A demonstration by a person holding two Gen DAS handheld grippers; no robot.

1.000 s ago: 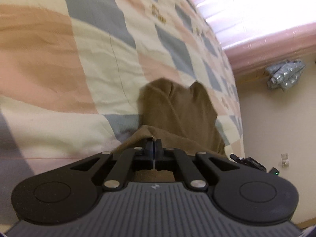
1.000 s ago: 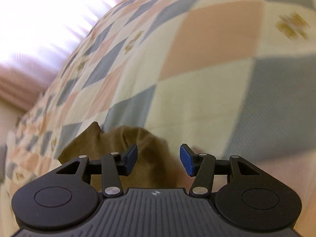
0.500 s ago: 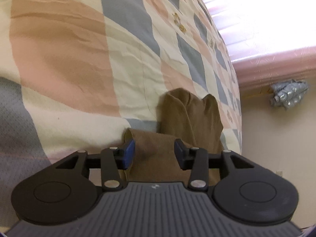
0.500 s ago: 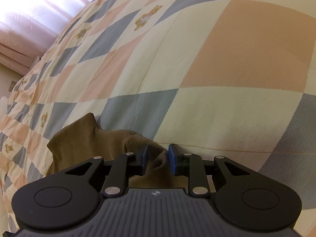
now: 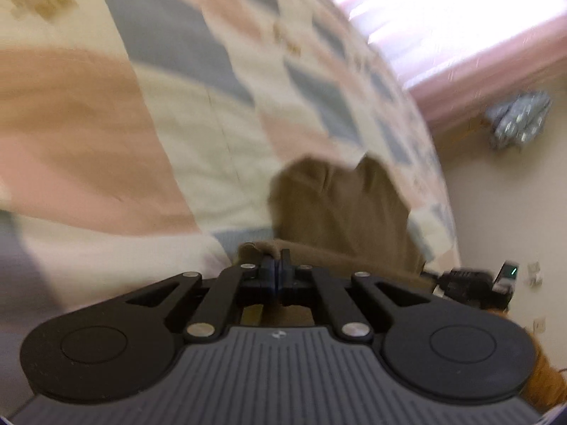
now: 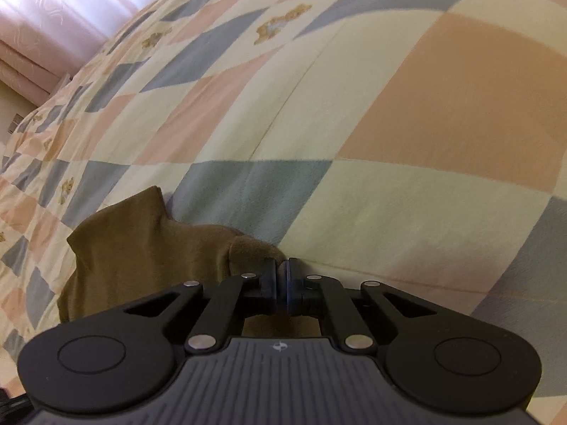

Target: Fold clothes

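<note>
A brown garment [image 5: 340, 205] lies folded on the patchwork bedspread [image 5: 106, 106]. In the left wrist view my left gripper [image 5: 275, 271] has its jaws closing tight on the garment's near folded edge, and cloth bunches just ahead of the tips. In the right wrist view the same brown garment [image 6: 141, 248] spreads to the left of my right gripper [image 6: 282, 276]. Its jaws are closing on the garment's right corner, with a pinch of fabric between the pads. The garment's near part is hidden under both gripper bodies.
The bedspread [image 6: 425, 141] of cream, peach and grey-blue squares fills both views. Pink curtains [image 6: 42, 17] hang beyond the bed. A silvery bundle [image 5: 517, 120] sits against the pale wall. A black device with a green light [image 5: 475, 283] shows at the bed's right edge.
Both grippers closed onto the brown garment. The left one opened half a second ago and shut again on the near edge; the right one went from wide open to pinching the corner.
</note>
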